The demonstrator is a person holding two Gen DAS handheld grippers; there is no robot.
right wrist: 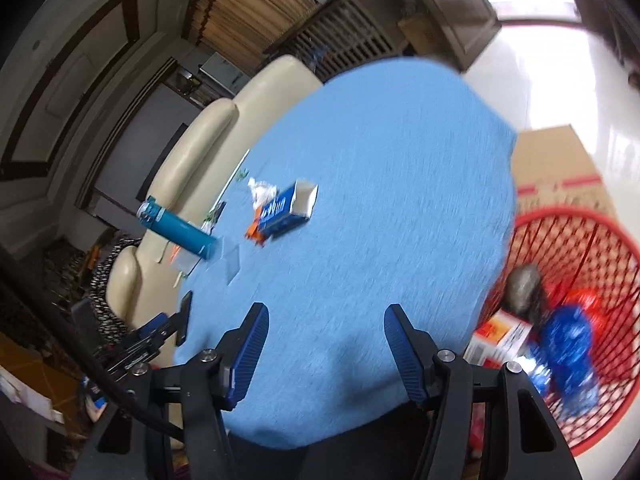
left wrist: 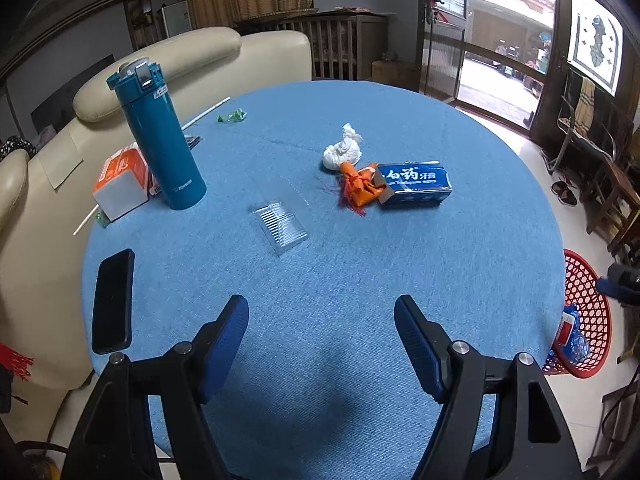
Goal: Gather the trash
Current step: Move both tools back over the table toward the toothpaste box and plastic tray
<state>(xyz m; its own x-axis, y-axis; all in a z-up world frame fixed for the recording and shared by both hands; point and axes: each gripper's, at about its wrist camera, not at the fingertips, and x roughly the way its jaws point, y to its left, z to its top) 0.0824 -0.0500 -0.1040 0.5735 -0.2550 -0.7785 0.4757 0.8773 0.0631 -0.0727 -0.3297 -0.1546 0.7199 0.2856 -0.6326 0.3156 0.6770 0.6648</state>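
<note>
Both grippers are empty with jaws apart: left gripper (left wrist: 322, 322) hovers over the near table (left wrist: 360, 280) edge, right gripper (right wrist: 326, 330) tilts basket-side. Remaining trash, the toothpaste box (left wrist: 414, 182), orange wrapper (left wrist: 358, 188) and tissue (left wrist: 344, 152), clusters mid-table, probably because the red basket (left wrist: 588, 320) sits right beside it for quick drops.

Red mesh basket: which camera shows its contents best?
The right wrist view: the red mesh basket opens toward the camera, showing a blue bag and carton, though blurred. The left wrist view catches only its edge beside the table.
</note>
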